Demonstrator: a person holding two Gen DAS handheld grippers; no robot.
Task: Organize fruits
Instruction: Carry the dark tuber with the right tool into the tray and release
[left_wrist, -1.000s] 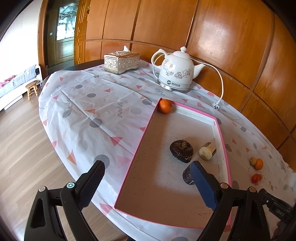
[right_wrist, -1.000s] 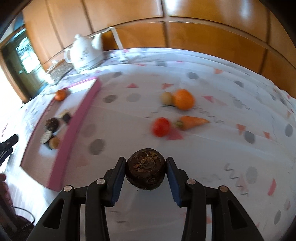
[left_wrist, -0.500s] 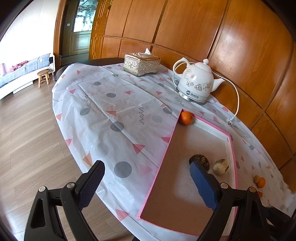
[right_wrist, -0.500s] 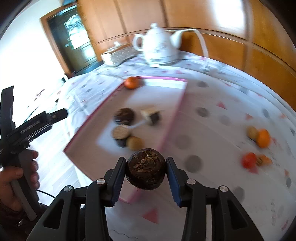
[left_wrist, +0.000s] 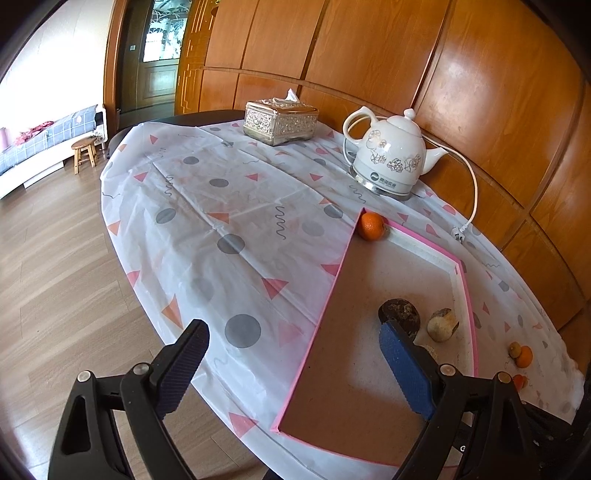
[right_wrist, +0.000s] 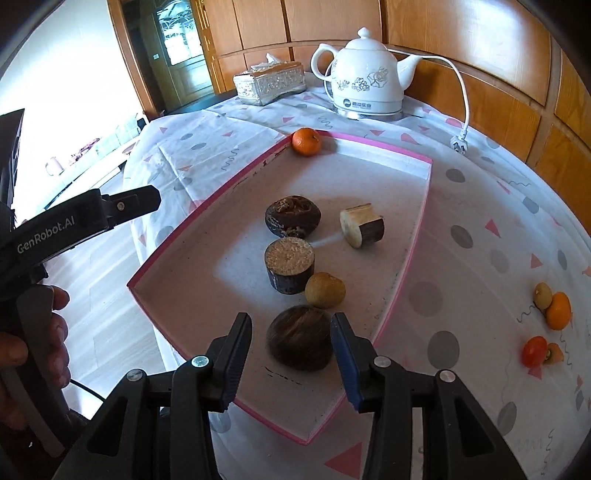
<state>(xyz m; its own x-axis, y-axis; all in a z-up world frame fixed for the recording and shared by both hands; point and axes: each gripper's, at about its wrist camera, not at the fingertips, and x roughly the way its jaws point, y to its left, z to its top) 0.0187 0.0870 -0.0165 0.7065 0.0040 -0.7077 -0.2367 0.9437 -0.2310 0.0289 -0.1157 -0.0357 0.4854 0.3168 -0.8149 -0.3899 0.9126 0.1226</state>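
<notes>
Currently my right tool (right_wrist: 291, 360) has its fingers apart, w/ a dark brown round fruit (right_wrist: 300, 338) between them; it sits blurred on the floor of the shallow pink-rimmed tray (right_wrist: 406, 258), clear of both pads. Whether it has fully settled, I cannot tell. Just beyond it, touching or nearly so: a small tan round fruit (right_wrist: 325, 290) and a dark-barked cylinder w/ a pale cut top (right_wrist: 289, 265). Farther in: a dark brown wrinkled fruit (right_wrist: 293, 216), a short pale-ended log piece (right_wrist: 362, 225), and an orange tangerine (right_wrist: 306, 141) in the far corner. Outside the tray on the patterned white tablecloth (right_wrist: 480, 206), right side: a tan fruit and orange fruit pair (right_wrist: 553, 304), plus a small red tomato (right_wrist: 534, 351). My left tool (left_wrist: 291, 369) is wide apart, holding nothing, near the tabletop edge. White ceramic kettle (right_wrist: 364, 83) and silver tissue box (right_wrist: 269, 83) stand at the far end.
</notes>
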